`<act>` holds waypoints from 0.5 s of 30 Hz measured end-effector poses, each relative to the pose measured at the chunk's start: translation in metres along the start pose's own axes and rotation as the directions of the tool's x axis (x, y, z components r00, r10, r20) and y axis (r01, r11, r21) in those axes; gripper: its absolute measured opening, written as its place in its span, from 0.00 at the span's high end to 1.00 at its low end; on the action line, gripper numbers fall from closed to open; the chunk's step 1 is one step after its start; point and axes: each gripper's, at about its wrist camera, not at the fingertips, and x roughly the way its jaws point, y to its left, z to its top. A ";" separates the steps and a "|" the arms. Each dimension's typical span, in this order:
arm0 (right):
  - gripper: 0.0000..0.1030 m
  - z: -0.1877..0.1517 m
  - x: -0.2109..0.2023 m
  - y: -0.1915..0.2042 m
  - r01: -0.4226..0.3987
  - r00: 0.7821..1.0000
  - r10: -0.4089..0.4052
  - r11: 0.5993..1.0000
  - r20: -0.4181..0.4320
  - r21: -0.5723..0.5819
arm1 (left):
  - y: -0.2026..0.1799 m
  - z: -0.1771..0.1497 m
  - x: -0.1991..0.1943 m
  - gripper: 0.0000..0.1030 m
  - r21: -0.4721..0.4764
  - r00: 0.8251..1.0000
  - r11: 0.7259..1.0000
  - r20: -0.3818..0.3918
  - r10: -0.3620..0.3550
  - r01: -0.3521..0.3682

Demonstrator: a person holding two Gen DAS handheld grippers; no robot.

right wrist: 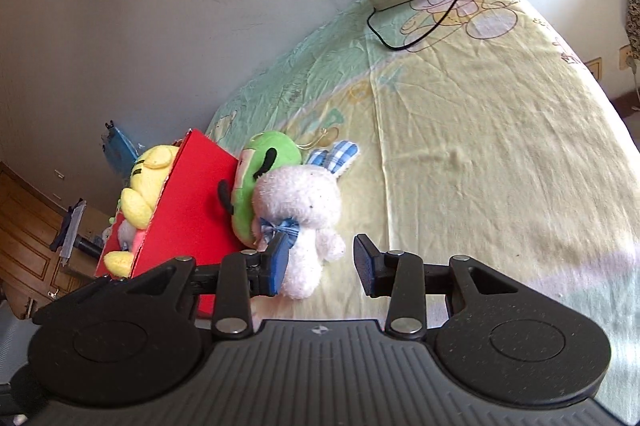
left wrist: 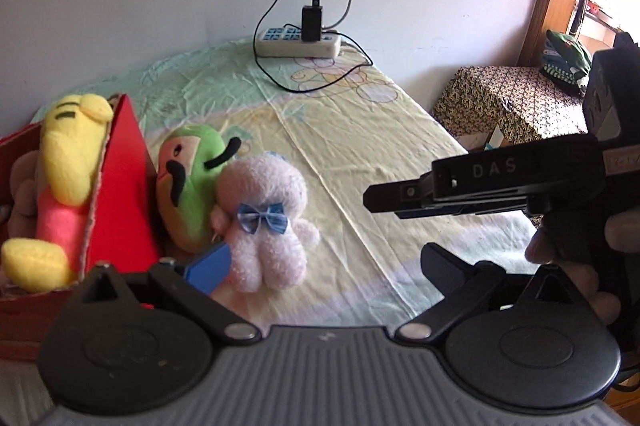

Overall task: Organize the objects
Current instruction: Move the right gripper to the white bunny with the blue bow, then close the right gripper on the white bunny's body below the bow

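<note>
Both hand-held grippers hover low over the bed (right wrist: 480, 130), jaws wide open, holding nothing: right hand-held gripper (right wrist: 322, 264) straddles pink plush bunny (right wrist: 304, 222); left hand-held gripper (left wrist: 324, 262) just beside it.

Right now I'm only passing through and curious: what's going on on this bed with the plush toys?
A person is tidying plush toys into a red box on the bed, one tool in each hand. A yellow plush already sits in the box. A green plush leans against the box's outer side, with a pink bunny in front of it. The right tool is open, its fingers on either side of the bunny's lower body, not yet gripping. The left tool is also open and empty.
</note>
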 end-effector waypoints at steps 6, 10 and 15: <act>0.60 0.004 0.019 -0.004 0.013 1.000 -0.013 1.000 -0.022 -0.014 | 0.012 -0.006 0.032 0.02 -0.012 0.999 1.000 -0.029 0.025 -0.025; 0.60 0.011 0.035 0.001 -0.008 0.999 0.007 0.999 -0.040 -0.042 | 0.016 -0.007 0.046 0.02 0.005 0.999 0.999 -0.033 0.038 -0.038; 0.55 0.018 0.059 0.004 -0.026 0.996 0.021 0.998 -0.084 -0.063 | 0.023 -0.008 0.063 0.02 0.019 0.998 0.999 -0.049 0.042 -0.041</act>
